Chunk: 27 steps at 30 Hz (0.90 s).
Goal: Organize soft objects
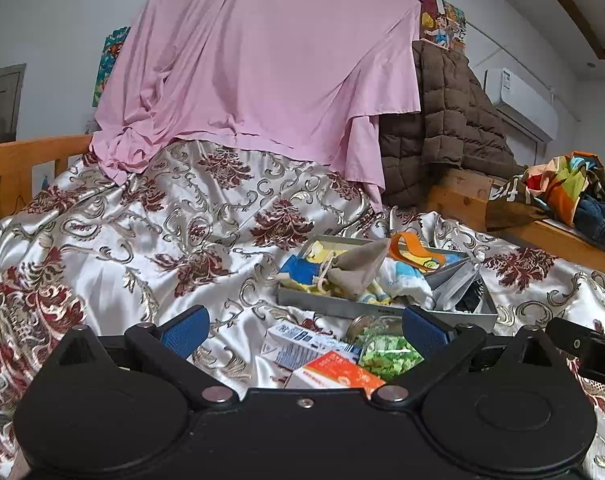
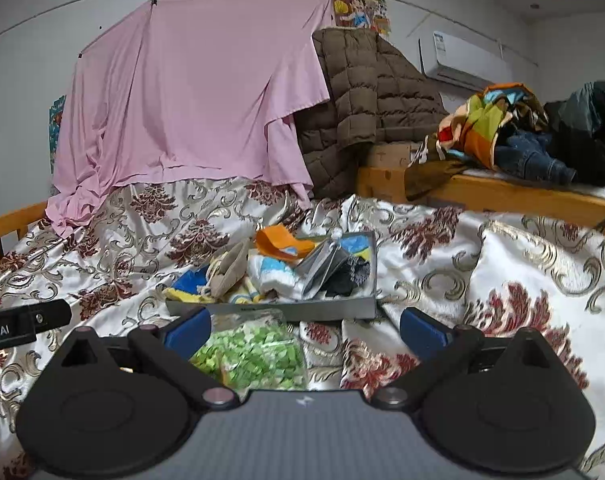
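Both grippers spread, holding nothing.
Grey tray (image 2: 302, 309) apparently holds cloth pouch (image 2: 230, 270), socks; stage undeterminable. Left gripper (image 1: 302, 330), right gripper (image 2: 304, 326).

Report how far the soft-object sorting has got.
Done: a gray tray on the bedspread already holds a beige pouch, an orange piece and white-blue cloth.
In hand: nothing; left gripper and right gripper are both open.
Left: a bag of green pieces and two cartons lie outside the tray.
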{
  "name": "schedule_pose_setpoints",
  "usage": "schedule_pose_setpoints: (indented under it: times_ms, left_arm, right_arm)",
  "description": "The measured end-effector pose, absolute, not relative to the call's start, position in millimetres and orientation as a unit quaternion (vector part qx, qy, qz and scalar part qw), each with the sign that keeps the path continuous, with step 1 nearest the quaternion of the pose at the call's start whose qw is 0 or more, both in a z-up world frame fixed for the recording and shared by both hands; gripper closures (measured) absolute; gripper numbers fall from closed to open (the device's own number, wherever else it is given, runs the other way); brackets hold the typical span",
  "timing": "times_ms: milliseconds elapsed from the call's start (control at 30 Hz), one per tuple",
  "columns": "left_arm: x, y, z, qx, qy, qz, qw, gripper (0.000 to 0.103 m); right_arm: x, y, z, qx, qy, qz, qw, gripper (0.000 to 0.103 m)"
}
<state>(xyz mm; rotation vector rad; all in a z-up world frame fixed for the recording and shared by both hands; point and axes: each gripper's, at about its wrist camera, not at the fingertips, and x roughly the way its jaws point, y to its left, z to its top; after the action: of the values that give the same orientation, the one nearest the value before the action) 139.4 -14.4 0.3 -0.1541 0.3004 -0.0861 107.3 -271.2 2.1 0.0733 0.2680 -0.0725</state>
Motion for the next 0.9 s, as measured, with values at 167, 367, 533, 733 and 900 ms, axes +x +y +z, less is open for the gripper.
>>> schedule_pose_setpoints:
  times_ms: [167,367,533,733,900]
  left_arm:
    - [128,-9,-8,-0.087,0.17,-0.038,0.981,0.001]
    - [115,-8,-17,-0.077,0.182,-0.029,0.98,0.001]
    - [108,-5,-20,-0.078,0.186,-0.029,0.979,0.001]
    - [100,-7,-20,-0.073,0.183,-0.036,0.98,0.001]
    - [90,-7,-19,-0.08,0.185,-0.033,0.979,0.001]
  right_arm:
    - [99,-262,-6,0.046,0.157,-0.026,0.986,0.0]
    - [85,-250,-9,0.037,0.162,-0.025,0.986,0.0]
    - [78,-249,-15,0.054,0.172,-0.04,0.983,0.0]
    - [71,-247,-18,0.049,0.17,-0.054,0.983,0.0]
    - [59,-244,-18,0.048,0.161,-0.062,0.984,0.0]
